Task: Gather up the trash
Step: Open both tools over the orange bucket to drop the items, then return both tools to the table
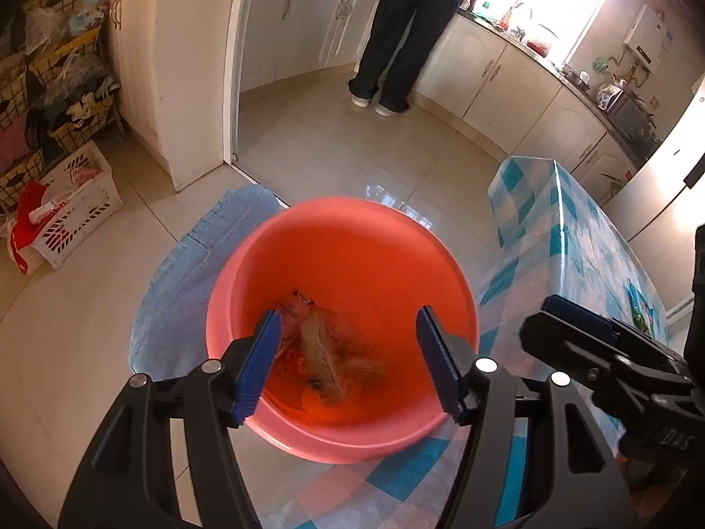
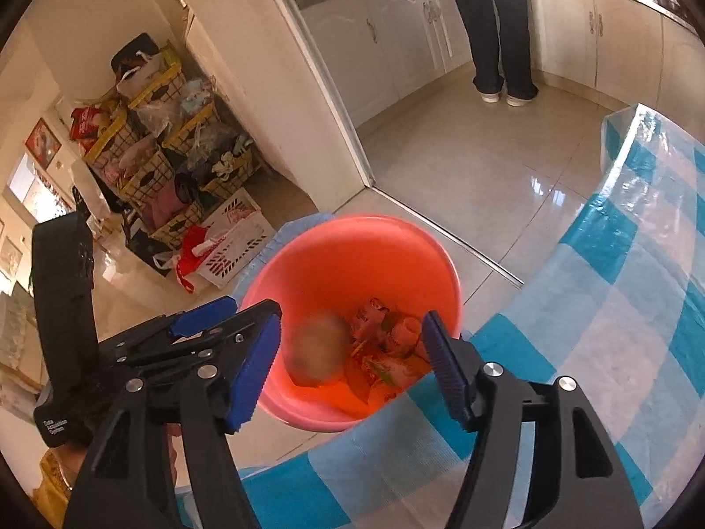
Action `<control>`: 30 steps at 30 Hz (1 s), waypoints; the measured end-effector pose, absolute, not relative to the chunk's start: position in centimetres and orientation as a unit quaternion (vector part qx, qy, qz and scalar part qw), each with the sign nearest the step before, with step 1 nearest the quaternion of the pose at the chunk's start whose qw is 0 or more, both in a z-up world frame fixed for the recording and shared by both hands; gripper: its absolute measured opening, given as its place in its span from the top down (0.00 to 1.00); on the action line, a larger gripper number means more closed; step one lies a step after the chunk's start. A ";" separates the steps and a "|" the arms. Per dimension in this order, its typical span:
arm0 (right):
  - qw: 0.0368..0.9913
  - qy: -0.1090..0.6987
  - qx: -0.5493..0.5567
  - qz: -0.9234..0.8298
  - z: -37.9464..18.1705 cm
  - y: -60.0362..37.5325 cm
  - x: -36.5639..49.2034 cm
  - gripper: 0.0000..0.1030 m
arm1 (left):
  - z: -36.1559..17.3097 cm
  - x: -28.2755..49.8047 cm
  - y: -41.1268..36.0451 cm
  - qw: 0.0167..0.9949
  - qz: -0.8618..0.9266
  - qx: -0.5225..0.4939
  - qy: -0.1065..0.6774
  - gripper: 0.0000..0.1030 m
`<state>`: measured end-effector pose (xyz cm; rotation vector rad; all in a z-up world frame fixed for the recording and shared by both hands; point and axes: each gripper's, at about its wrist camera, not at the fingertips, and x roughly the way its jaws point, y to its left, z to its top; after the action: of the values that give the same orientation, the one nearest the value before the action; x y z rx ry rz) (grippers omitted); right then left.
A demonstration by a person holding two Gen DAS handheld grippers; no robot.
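A pink-orange plastic basin [image 1: 343, 209] [image 2: 352, 222] stands just beyond the edge of a table with a blue checked cloth [image 1: 573, 242] [image 2: 617, 308]. Crumpled wrappers and scraps [image 1: 326, 344] [image 2: 387, 344] lie in its bottom. My left gripper [image 1: 348, 352] hangs open above the basin, with nothing between its blue pads [image 1: 260, 366]. Beside it, my right gripper [image 2: 352, 361] is also open over the basin. A blurred, roundish brown lump [image 2: 315, 350] shows between the right jaws, clear of both pads. Each gripper shows at the edge of the other's view.
A blue cushion or cloth [image 1: 198, 264] lies under the basin. A person [image 1: 410, 22] [image 2: 498, 22] stands at the kitchen counter beyond a doorway. At the left are stacked wire racks full of bags [image 1: 57, 66] and a white plastic basket [image 1: 75, 203] on the tiled floor.
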<state>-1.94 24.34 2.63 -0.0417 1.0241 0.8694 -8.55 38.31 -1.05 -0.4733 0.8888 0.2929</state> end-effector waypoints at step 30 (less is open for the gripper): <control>0.907 0.370 0.115 0.164 6.9 1.7 -11.8 0.14 | 3.7 -10.7 28.6 0.895 0.039 -0.131 0.424 0.20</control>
<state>-11.81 1.66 6.86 0.2363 0.7628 0.3388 -10.73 28.58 3.68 -0.2718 0.8787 0.0802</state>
